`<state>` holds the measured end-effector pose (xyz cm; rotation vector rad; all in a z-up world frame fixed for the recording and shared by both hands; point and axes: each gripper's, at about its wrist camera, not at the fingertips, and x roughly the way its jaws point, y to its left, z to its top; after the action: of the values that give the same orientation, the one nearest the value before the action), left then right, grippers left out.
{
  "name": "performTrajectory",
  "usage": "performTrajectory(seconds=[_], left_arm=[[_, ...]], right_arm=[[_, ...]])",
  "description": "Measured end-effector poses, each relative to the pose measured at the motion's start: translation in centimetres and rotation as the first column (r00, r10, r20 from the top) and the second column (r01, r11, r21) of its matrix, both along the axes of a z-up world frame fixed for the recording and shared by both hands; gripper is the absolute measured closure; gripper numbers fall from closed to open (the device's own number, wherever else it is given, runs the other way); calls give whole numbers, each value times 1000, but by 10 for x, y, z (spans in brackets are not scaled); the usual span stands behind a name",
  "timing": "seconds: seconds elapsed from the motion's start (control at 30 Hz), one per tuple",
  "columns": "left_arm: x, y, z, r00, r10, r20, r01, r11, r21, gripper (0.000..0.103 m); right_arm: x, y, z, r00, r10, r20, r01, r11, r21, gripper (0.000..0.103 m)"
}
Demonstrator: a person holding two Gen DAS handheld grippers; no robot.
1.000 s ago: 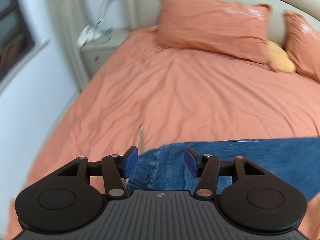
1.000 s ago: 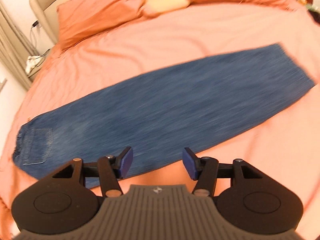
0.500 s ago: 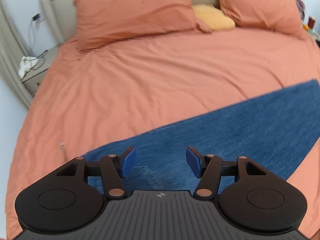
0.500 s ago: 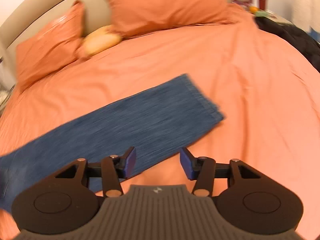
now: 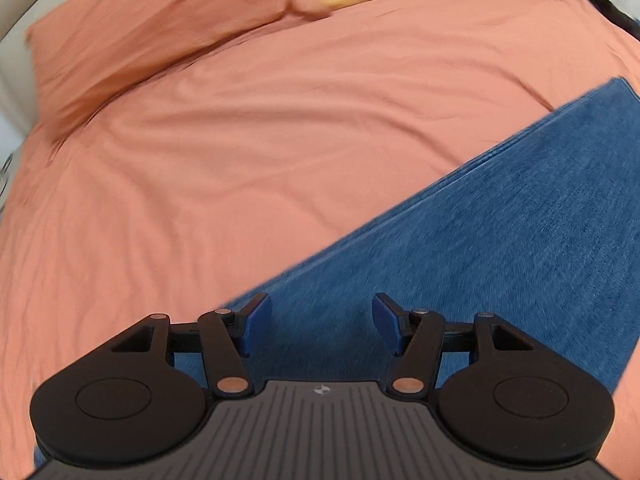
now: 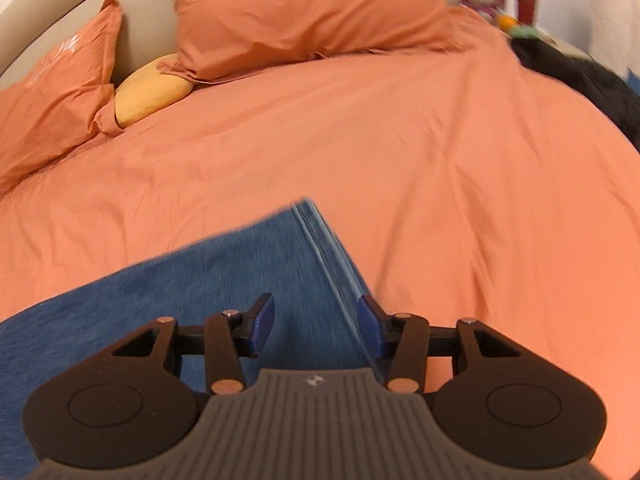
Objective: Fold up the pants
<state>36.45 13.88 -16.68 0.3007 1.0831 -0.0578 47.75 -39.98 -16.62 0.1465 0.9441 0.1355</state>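
**Jeans laid flat on the orange bed, both grippers above them**

The left gripper [image 5: 322, 326] hangs over the blue denim pants [image 5: 500, 248] with its blue pads spread wide and nothing pinched between them. The right gripper [image 6: 316, 326] sits over the hem end of the same pants [image 6: 200, 280]; its jaws have just been closing, yet they stand apart with only flat cloth below them, not gripped.

The pants are mid-blue denim with a fine woven grain, lying flat and smooth as one long band, leg on leg as far as can be told. In the left view the long axis runs from lower left up to the upper right, with a straight folded or seamed edge along the side facing the pillows. In the right view the band runs from lower left to a squared hem with a double stitched line, ending near the middle of the bed.

Beyond lies the wrinkled orange bedsheet [image 6: 440, 160], then orange pillows [image 6: 304, 12] with a yellow cushion [image 6: 152, 88] between them, against a beige headboard [image 6: 48, 12]
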Motion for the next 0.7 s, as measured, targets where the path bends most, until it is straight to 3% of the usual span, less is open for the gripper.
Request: performTrajectory(seconds=[0.27,0.33,0.43,0.47,0.53,0.6,0.67,0.7], left_arm=[[47,-17,-26,995,-96,-22,95,994,-56,25],[54,-20,-36,992,-118,-46,115,991,-61,25],[56,-21,-45,987,-145,-65,136,983,-127,30],[55,-22,-48,987,-147,-63,138,981,-138,34],[53,-24,-52,987,-148,-61,139,981,-138,53],[50,-27,-53,988,-149,-43,142,980,-140,86],[47,-30,-51,992,-125,-15,122,986,-114,102],[44,-33,-50,993,-114,3,114,989,-98,102]], right_arm=[[80,31,-25,999,49,-15,-50,997,-67,55],[92,36,-31,999,49,-22,-51,996,-72,54],[101,41,-41,998,50,-39,-53,995,-80,56],[102,42,-43,998,55,-40,-58,995,-83,64],[102,45,-46,997,65,-35,-69,992,-110,78],[98,44,-46,997,69,-21,-71,988,-137,88],[93,42,-42,998,67,-1,-67,987,-144,93],[90,43,-39,997,73,11,-70,985,-156,94]])
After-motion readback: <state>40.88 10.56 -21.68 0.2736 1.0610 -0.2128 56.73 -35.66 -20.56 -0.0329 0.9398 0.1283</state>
